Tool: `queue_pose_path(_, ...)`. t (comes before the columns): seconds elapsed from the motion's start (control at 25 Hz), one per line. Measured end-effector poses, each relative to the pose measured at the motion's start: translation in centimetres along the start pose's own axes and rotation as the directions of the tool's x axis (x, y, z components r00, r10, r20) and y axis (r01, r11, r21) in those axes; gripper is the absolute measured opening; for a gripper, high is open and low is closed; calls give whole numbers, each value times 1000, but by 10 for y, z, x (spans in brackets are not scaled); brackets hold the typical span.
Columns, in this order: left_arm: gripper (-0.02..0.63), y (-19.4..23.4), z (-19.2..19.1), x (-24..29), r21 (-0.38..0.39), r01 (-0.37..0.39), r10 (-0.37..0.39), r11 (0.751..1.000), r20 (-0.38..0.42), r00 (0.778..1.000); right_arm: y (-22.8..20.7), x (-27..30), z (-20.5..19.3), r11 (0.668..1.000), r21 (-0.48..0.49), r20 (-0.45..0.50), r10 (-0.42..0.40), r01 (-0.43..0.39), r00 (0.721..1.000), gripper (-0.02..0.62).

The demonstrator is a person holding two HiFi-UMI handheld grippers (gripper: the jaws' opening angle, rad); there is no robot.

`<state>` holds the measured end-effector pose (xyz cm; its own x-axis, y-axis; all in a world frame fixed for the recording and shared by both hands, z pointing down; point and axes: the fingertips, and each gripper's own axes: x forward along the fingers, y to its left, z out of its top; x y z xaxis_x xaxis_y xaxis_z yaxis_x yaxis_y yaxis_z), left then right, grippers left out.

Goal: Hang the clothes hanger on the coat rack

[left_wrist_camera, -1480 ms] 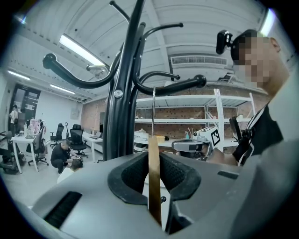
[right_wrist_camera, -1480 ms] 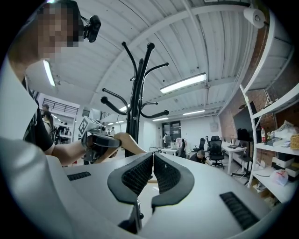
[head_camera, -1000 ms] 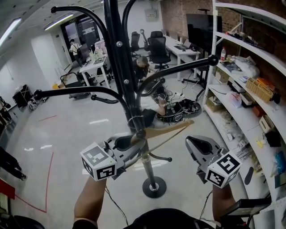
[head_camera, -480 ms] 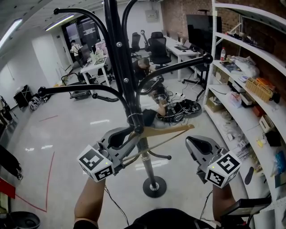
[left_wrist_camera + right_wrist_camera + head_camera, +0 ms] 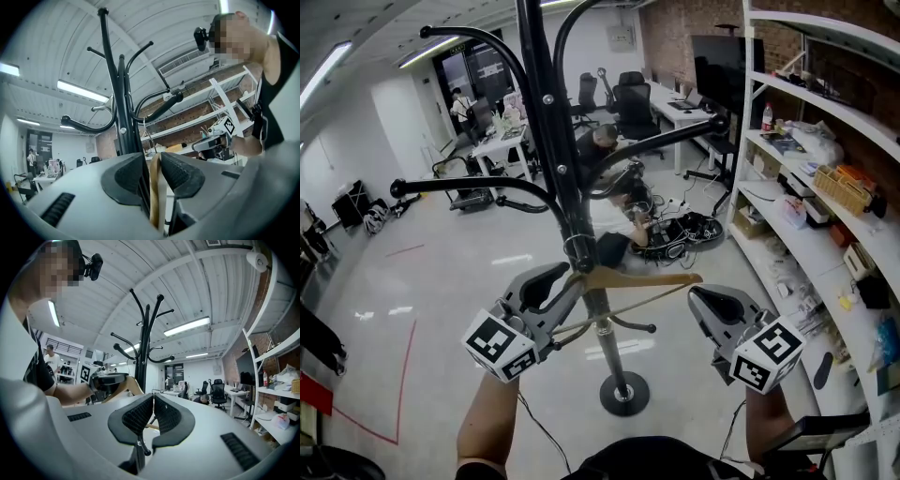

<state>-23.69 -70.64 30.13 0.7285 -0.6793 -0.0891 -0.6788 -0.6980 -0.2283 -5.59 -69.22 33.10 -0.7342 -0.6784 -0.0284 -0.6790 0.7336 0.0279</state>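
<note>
The black coat rack (image 5: 553, 141) stands right before me, its arms curving out to both sides. A wooden hanger (image 5: 642, 278) lies about level beside the pole, and its wire hook reaches up to the pole near a low arm. My left gripper (image 5: 564, 281) is at the hanger's left end. Its jaws are opening, with the wood (image 5: 156, 187) still between the pads and a gap at one side. To the right of the pole my right gripper (image 5: 705, 298) is shut on nothing, apart from the hanger. The right gripper view shows its pads (image 5: 140, 416) together.
The rack's round base (image 5: 623, 392) stands on the pale floor below the grippers. White shelves (image 5: 825, 187) loaded with boxes run along the right side. Desks, office chairs and people are farther back. A cable tangle (image 5: 680, 230) lies on the floor beyond the pole.
The left gripper's jaws have spread apart and the gripper has drifted a little up and left. The hanger has swung from a tilt to about level. The right gripper has stayed put.
</note>
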Motion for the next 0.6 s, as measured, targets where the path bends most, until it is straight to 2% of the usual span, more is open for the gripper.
queue_pose_path(0.2,108,-1,2,-1,56,-58,58,997,1,998,-6,-9,-3,1000,0,4,7,-7,1000,9)
queue_pose_path(0.6,107,10,15,-25,94,-151,150,984,15,989,-3,-13,1,1000,-6,1,21,-21,1000,9)
